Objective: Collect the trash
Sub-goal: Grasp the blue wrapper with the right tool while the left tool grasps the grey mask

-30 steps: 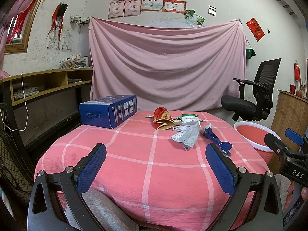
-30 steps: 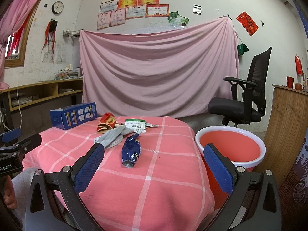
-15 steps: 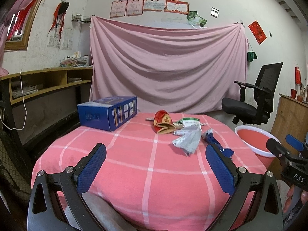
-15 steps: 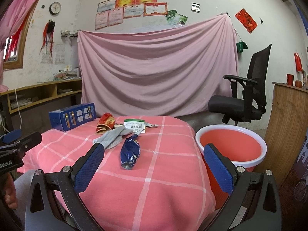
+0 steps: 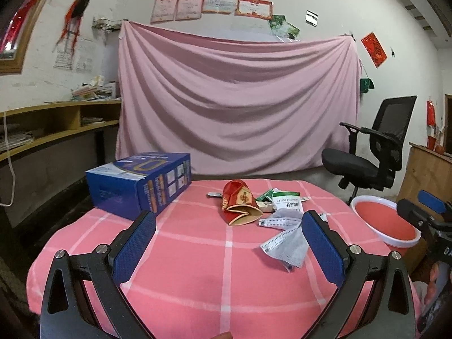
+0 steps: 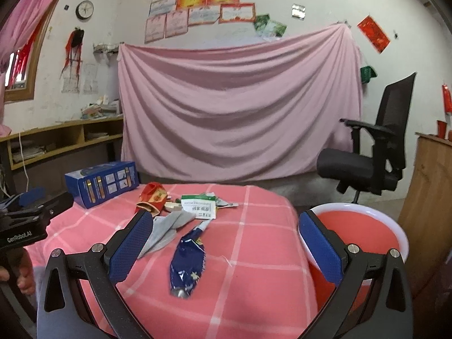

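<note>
Closing in on the table [image 5: 197, 268] over the last second, both my left gripper [image 5: 228, 247] and right gripper [image 6: 226, 244] still gape empty, trash untouched: mask [image 5: 285, 240], blue wrapper [image 6: 188, 262] nearest, basin [image 6: 395, 226] waiting at right.

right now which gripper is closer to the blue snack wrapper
Right. The right gripper is open with the blue snack wrapper lying just ahead between its fingers. The left gripper is farther left, facing the grey mask.

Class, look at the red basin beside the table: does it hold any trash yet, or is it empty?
Empty, as far as visible: the basin shows only bare red inside. The gripper's finger hides its near part.
</note>
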`<action>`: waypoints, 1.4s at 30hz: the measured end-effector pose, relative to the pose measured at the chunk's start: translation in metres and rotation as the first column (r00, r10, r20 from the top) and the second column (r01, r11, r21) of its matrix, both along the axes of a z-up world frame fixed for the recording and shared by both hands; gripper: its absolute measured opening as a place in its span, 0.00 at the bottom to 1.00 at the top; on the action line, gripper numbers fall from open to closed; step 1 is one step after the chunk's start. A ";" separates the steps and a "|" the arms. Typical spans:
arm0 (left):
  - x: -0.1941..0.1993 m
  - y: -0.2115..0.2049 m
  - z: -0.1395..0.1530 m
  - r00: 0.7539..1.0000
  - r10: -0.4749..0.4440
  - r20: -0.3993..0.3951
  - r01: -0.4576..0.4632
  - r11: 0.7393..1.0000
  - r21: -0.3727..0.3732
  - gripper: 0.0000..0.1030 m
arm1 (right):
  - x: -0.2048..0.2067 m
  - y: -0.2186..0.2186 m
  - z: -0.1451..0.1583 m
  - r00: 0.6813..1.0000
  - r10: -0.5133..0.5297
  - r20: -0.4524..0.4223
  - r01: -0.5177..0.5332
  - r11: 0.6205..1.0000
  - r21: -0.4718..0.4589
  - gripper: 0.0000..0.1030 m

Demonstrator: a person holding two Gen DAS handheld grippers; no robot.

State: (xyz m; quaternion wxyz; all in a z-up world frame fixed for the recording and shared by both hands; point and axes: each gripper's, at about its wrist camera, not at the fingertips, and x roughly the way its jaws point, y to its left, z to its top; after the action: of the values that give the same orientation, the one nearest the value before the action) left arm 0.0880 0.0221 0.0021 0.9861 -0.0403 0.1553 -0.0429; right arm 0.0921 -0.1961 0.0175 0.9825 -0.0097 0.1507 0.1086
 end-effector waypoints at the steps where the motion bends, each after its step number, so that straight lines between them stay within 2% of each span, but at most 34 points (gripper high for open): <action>1: 0.005 0.002 -0.001 1.000 -0.013 -0.013 0.013 1.000 -0.001 0.98 | 0.007 0.002 -0.002 1.000 0.009 -0.027 -0.009 1.000 -0.001 1.00; 6: 0.019 0.007 -0.009 0.995 -0.060 -0.082 0.059 0.998 -0.015 0.98 | 0.035 0.011 -0.013 0.984 0.072 -0.165 -0.078 0.997 -0.026 0.99; 8: 0.023 0.004 -0.012 0.992 -0.073 -0.107 0.073 0.997 -0.006 0.97 | 0.042 0.016 -0.018 0.972 0.094 -0.215 -0.103 0.994 -0.031 0.92; 10: 0.028 0.000 -0.014 0.986 -0.091 -0.137 0.093 0.996 0.007 0.95 | 0.048 0.020 -0.025 0.960 0.104 -0.260 -0.119 0.992 -0.042 0.81; 14: 0.038 -0.006 -0.019 0.968 -0.160 -0.193 0.165 0.986 0.008 0.81 | 0.059 0.023 -0.038 0.927 0.134 -0.351 -0.156 0.987 -0.034 0.72; 19: 0.047 -0.021 -0.026 0.937 -0.243 -0.252 0.257 0.966 0.024 0.70 | 0.069 0.025 -0.049 0.882 0.163 -0.442 -0.189 0.982 -0.014 0.65; 23: 0.053 -0.038 -0.034 0.917 -0.262 -0.300 0.301 0.949 0.093 0.68 | 0.077 0.024 -0.057 0.844 0.183 -0.505 -0.207 0.978 0.010 0.50; 25: 0.055 -0.043 -0.037 0.911 -0.267 -0.313 0.316 0.941 0.118 0.68 | 0.080 0.021 -0.061 0.827 0.194 -0.528 -0.214 0.976 0.023 0.46; 31: 0.066 -0.054 -0.036 0.895 -0.298 -0.332 0.361 0.921 0.147 0.68 | 0.082 0.012 -0.061 0.816 0.204 -0.541 -0.207 0.977 0.057 0.38; 36: 0.083 -0.059 -0.035 0.879 -0.309 -0.362 0.379 0.915 0.139 0.67 | 0.084 0.008 -0.063 0.810 0.207 -0.549 -0.197 0.977 0.078 0.36; 38: 0.087 -0.061 -0.036 0.868 -0.322 -0.379 0.394 0.910 0.129 0.55 | 0.085 0.009 -0.065 0.805 0.204 -0.557 -0.197 0.978 0.074 0.36; 42: 0.090 -0.064 -0.042 0.848 -0.328 -0.417 0.408 0.905 0.117 0.42 | 0.086 0.004 -0.064 0.802 0.224 -0.554 -0.190 0.975 0.119 0.36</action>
State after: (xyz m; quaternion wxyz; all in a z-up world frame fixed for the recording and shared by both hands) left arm 0.1782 -0.0424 -0.0403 0.9077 0.0825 0.3555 -0.2073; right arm 0.1776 -0.1919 -0.0467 0.8762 0.0346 0.4288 0.2174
